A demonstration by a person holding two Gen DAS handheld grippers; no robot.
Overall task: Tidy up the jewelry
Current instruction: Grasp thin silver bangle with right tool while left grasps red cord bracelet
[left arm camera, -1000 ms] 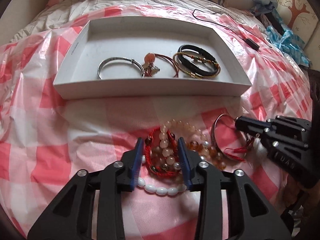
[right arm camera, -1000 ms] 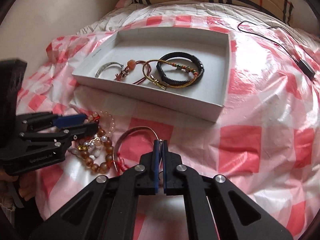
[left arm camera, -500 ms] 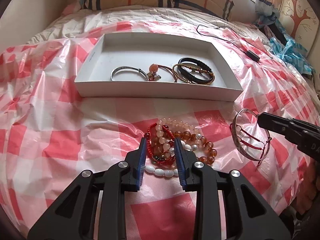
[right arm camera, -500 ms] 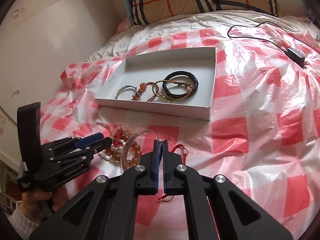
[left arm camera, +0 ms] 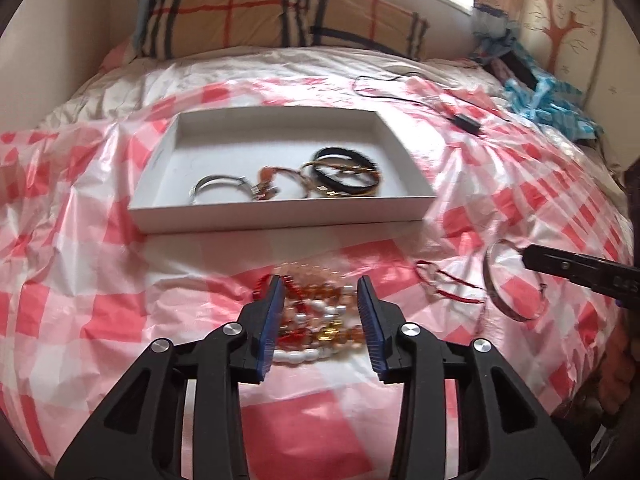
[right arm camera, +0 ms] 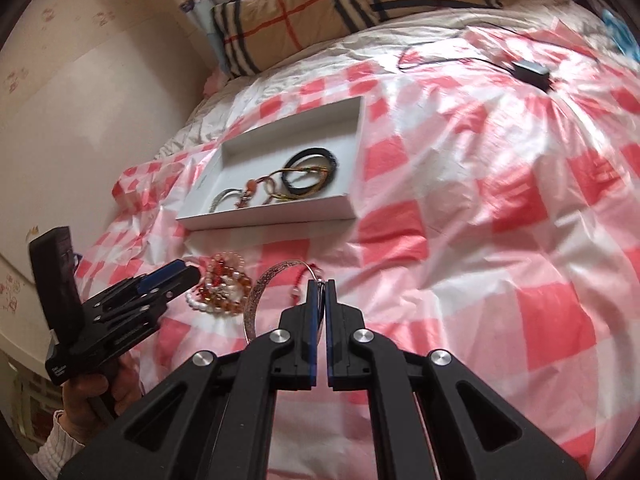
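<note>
Right gripper point(right arm camera: 319, 286): clamping flat on the rim of the silver bangle point(right arm camera: 256, 300), bangle hanging clear above the bed, red cord point(right arm camera: 298, 285) trailing from it. Keeping the clamp closed during the carry; avoiding any roll of the wrist, since the thin rim looks likely to pivot between the pads. Watching the cord: judged the main snag risk, as it is dangling close to the bead pile point(right arm camera: 222, 286).

Left gripper point(left arm camera: 320, 312): jaws having just been opening, now standing apart, pads astride the bead pile point(left arm camera: 316, 320) without pressing on it; nothing lifted. Holding this gripper back from the bangle's path until the right one is clear.

Carrying toward the white tray point(left arm camera: 280, 214), lying beyond the pile on the checked sheet point(left arm camera: 100, 320). Silver, corded and black bracelets already filling the near half of the tray; far half bare. Aiming for that bare floor, lowering until the bangle is resting flat, then releasing. Clearing the near wall with height to spare, cord included. Tray probably light, so avoiding any push against its wall.
</note>
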